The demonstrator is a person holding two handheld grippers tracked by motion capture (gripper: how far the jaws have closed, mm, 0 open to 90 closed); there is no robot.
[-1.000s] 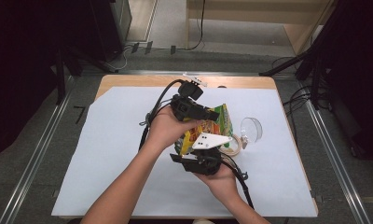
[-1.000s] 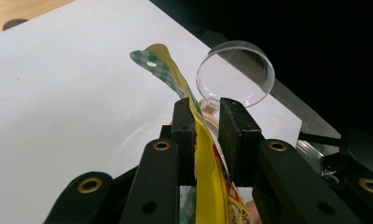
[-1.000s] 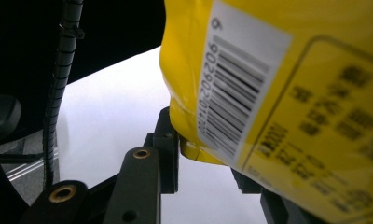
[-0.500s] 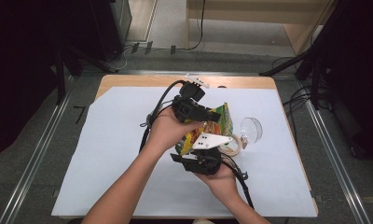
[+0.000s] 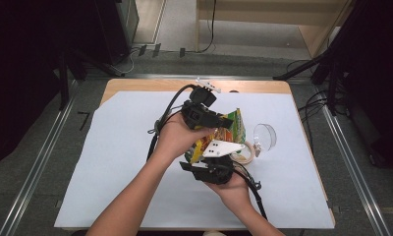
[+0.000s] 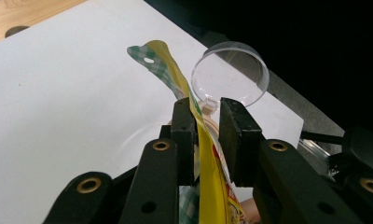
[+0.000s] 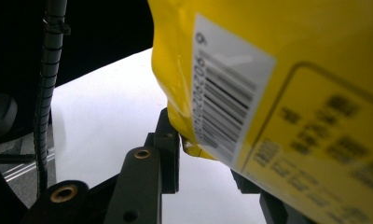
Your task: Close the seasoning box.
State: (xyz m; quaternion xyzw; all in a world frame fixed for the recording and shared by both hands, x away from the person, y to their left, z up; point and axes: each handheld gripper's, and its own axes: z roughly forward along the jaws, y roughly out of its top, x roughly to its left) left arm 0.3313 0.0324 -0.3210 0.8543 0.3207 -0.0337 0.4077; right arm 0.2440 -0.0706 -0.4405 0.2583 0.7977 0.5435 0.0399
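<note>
High view: the yellow snack pouch (image 5: 230,129) is held above the table (image 5: 111,162) between both grippers, left gripper (image 5: 219,121) at 12 o'clock, right gripper (image 5: 211,157) at 6.

Left gripper view: its upper edge is pinched between the fingers (image 6: 184,135), clear lid (image 6: 231,74) beyond.

Right gripper view: the bottom corner looks clamped, one finger (image 7: 168,149) seen, the other hidden behind the pouch.

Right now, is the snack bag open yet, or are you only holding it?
Done: both grippers have the yellow bag lifted off the white sheet. In hand: the left gripper pinches its top edge, the right gripper a lower corner. Left: its top looks unopened; the clear cup waits beside it.
</note>
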